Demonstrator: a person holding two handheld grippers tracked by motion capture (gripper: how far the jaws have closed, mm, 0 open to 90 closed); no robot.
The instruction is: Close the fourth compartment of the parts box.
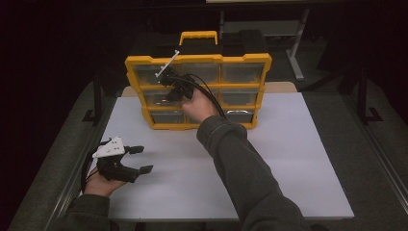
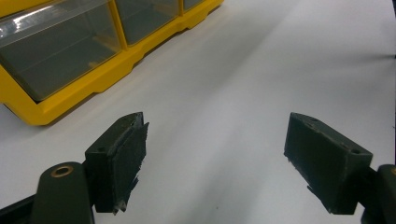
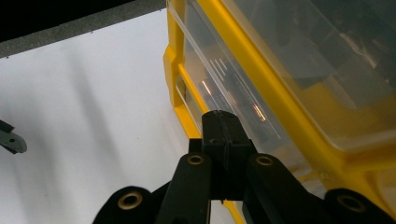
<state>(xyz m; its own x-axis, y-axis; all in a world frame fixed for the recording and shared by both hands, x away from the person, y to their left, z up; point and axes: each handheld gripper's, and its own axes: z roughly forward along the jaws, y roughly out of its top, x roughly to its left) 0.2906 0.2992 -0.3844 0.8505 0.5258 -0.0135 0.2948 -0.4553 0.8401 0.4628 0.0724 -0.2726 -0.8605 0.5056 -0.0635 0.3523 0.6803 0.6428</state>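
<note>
A yellow organizer [image 1: 197, 60] with clear drawers stands upright at the back of the white table [image 1: 288, 159]. My right gripper [image 1: 166, 96] is pressed against the front of the left-column middle drawer [image 1: 155, 99]. In the right gripper view its jaws [image 3: 219, 116] are shut, apparently pinching that clear drawer's lip [image 3: 191, 79] beside the yellow frame [image 3: 280, 116]. My left gripper [image 1: 143, 159] rests low at the table's front left, open and holding nothing. In the left gripper view, bare table shows between its spread jaws [image 2: 215, 163], with the organizer's bottom corner [image 2: 93, 86] ahead to the left.
The organizer's carry handle [image 1: 198, 35] sticks up at the back. Black cables [image 1: 207, 91] trail from the right gripper over the hand. Dark floor and table legs [image 1: 296, 53] surround the table; a metal rail [image 1: 72, 178] runs along its left edge.
</note>
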